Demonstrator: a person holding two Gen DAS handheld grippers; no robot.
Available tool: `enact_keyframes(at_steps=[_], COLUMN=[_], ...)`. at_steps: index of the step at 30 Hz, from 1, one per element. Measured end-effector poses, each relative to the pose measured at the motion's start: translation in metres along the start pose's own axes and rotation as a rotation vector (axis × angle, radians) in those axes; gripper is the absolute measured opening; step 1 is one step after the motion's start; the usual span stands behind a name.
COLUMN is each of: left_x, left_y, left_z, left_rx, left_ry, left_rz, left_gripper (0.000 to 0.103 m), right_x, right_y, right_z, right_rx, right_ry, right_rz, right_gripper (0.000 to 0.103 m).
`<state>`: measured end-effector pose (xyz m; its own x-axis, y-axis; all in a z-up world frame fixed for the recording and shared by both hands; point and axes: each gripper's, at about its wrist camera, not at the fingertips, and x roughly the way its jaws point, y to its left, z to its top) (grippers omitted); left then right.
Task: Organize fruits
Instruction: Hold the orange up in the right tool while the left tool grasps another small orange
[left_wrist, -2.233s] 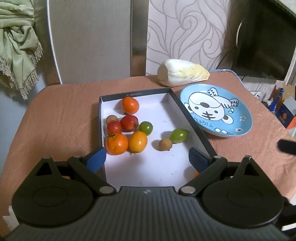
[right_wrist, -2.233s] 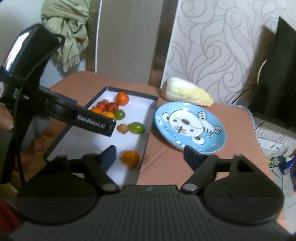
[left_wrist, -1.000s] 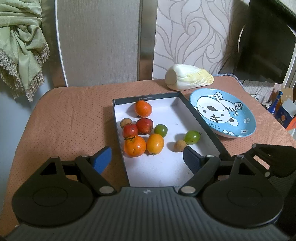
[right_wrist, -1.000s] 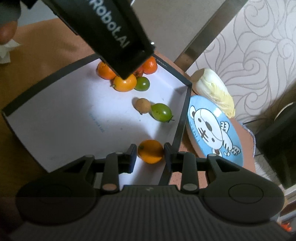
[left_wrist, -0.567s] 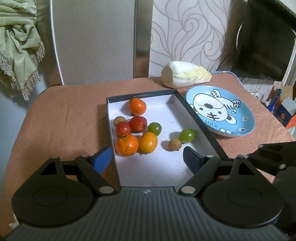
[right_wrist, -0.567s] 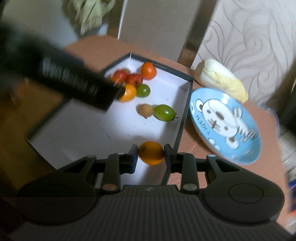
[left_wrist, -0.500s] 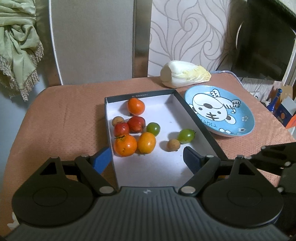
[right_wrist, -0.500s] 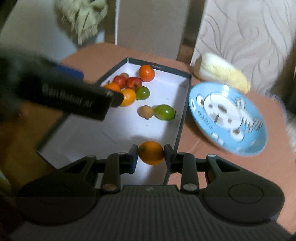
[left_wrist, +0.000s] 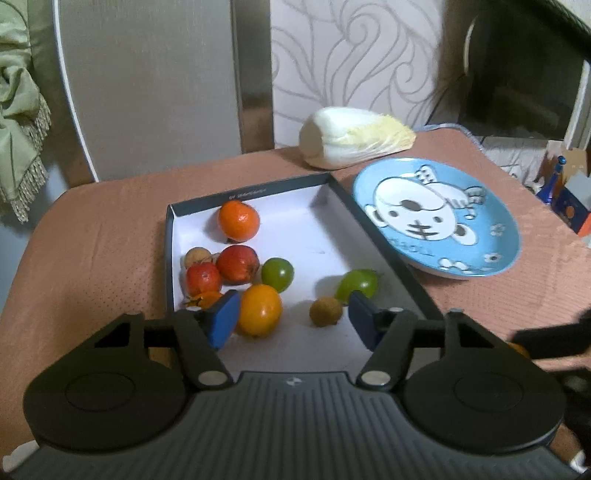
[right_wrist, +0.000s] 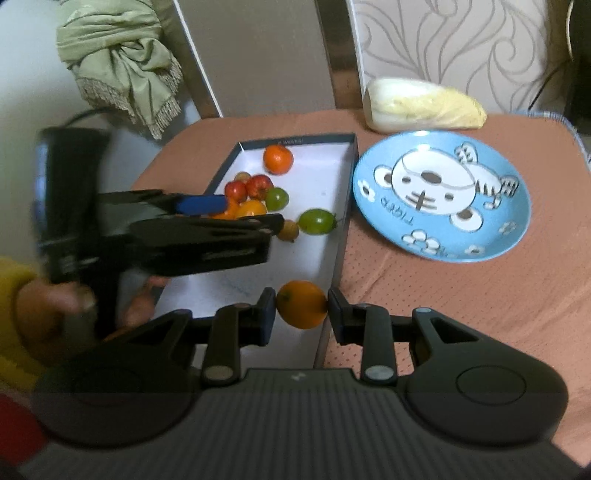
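Note:
My right gripper (right_wrist: 301, 314) is shut on an orange fruit (right_wrist: 301, 304), held over the near right rim of the white box (right_wrist: 341, 221). The blue tiger plate (right_wrist: 439, 195) lies just right of the box and holds nothing. My left gripper (left_wrist: 291, 321) is open over the box's near half, its pads either side of a yellow-orange fruit (left_wrist: 258, 309) and a small brown fruit (left_wrist: 325, 311). Several more fruits lie in the box (left_wrist: 314, 229): an orange (left_wrist: 238, 220), red ones (left_wrist: 236, 264), green ones (left_wrist: 357, 283). The left gripper also shows in the right wrist view (right_wrist: 199, 218).
A napa cabbage (left_wrist: 352, 142) lies on the table behind the plate (left_wrist: 436, 218). A chair back (left_wrist: 147, 81) stands behind the table and a green cloth (right_wrist: 118, 55) hangs at the left. Small boxes (left_wrist: 569, 192) sit off the table's right edge.
My right gripper closed on the orange fruit and lifted it toward the box's right rim. My left gripper moved forward and lower over the fruits in the box.

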<state>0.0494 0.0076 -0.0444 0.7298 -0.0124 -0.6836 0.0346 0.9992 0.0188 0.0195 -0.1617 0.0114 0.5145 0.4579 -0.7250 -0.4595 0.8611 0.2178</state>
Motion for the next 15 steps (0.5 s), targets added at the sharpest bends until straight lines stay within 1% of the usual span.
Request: enact_keyframes(at_steps=[1,2,5,9,11,12,14,15], left_x=[0.007,0.012,0.019,0.025,0.033,0.036,0.037,0.035], left_y=[0.002,0.003,0.003,-0.001,0.004,0.009,0.016,0.015], left_z=[0.001,0.001,0.001,0.009,0.015,0.018,0.019,0.018], left_rx=[-0.001,0.001,0.018,0.032,0.011,-0.018,-0.058,-0.048], left_ry=[0.01,0.019,0.002,0.004,0.015,0.032,0.037,0.038], left_rz=[0.01,0.016,0.033,0.048,0.075,0.087,0.058,0.044], left_gripper=[0.061,0.06,0.059,0.059,0.059,0.059,0.059,0.059], right_x=[-0.003,-0.005,-0.01,-0.013,-0.014,-0.015,-0.016,-0.016], right_y=[0.002,0.004,0.003,0.001,0.002,0.002,0.004,0.003], right_z=[-0.001,-0.002,-0.004,-0.004,-0.005,-0.005,-0.007,-0.007], right_rx=[-0.009,-0.016,-0.023,-0.008,-0.007,-0.009,-0.013,-0.01], right_ry=[-0.006,-0.011,-0.018,-0.024,-0.027,-0.028,-0.03,-0.031], right_rz=[-0.003,-0.005,-0.01,-0.021,-0.022,-0.021,-0.019,-0.018], right_gripper=[0.034,0.034,0.034,0.034,0.034,0.034,0.034,0.034])
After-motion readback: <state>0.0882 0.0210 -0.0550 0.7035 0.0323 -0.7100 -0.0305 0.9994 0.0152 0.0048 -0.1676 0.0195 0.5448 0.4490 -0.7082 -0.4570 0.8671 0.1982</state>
